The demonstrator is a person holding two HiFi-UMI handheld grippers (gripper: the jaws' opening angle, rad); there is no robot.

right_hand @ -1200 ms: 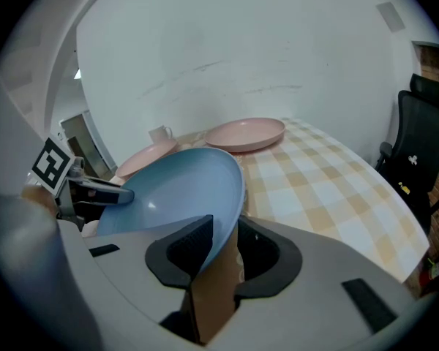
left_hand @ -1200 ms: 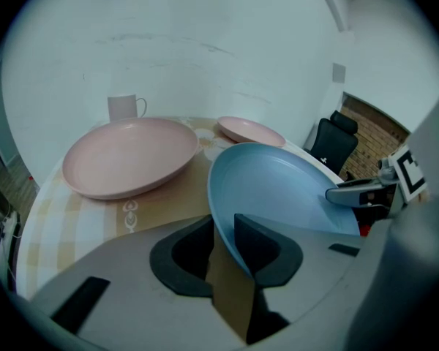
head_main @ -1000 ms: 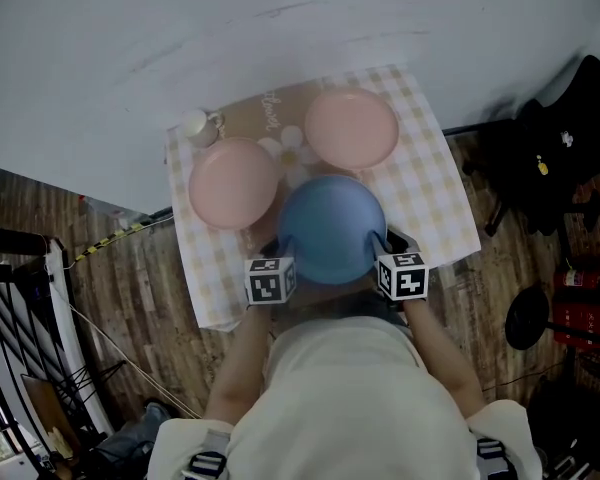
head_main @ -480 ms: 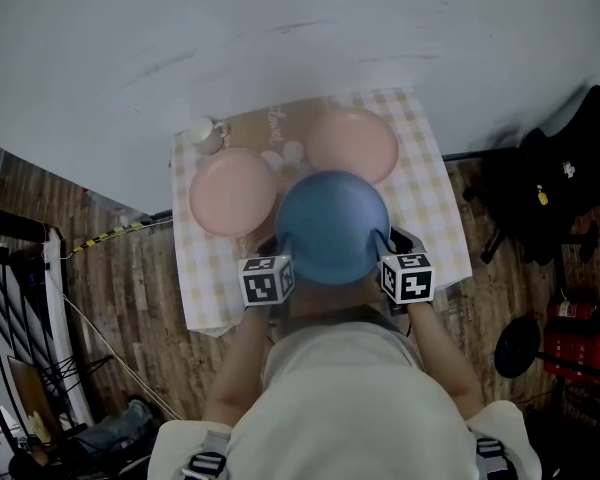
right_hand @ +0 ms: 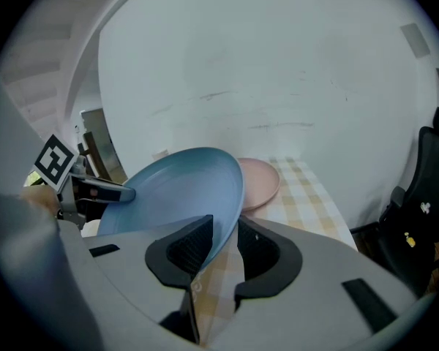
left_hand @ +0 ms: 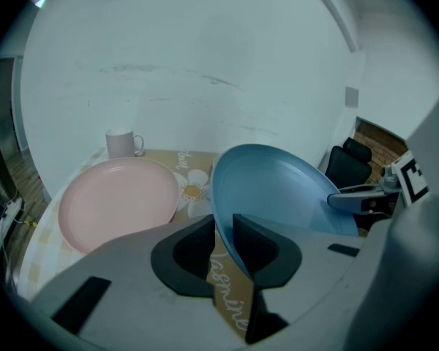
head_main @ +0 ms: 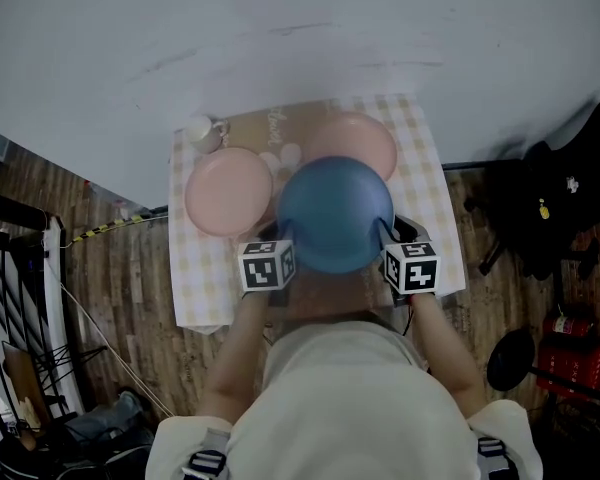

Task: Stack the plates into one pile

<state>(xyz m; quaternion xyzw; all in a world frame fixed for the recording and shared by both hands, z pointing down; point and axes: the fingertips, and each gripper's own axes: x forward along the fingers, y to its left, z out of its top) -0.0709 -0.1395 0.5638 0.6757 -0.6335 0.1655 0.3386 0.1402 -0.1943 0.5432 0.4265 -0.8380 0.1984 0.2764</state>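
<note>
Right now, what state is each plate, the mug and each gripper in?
Blue plate: lifted off the table, gripped at both sides of its rim.
Left pink plate: flat on the cloth, empty.
Right pink plate: flat on the cloth, partly hidden by the blue plate.
Mug: upright, far left corner.
Left gripper: shut on the blue plate's rim, jaws just closed a little further.
Right gripper: shut on the opposite rim.

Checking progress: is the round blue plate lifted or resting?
Lifted: left gripper and right gripper clamp the round blue plate above checked tablecloth.
</note>
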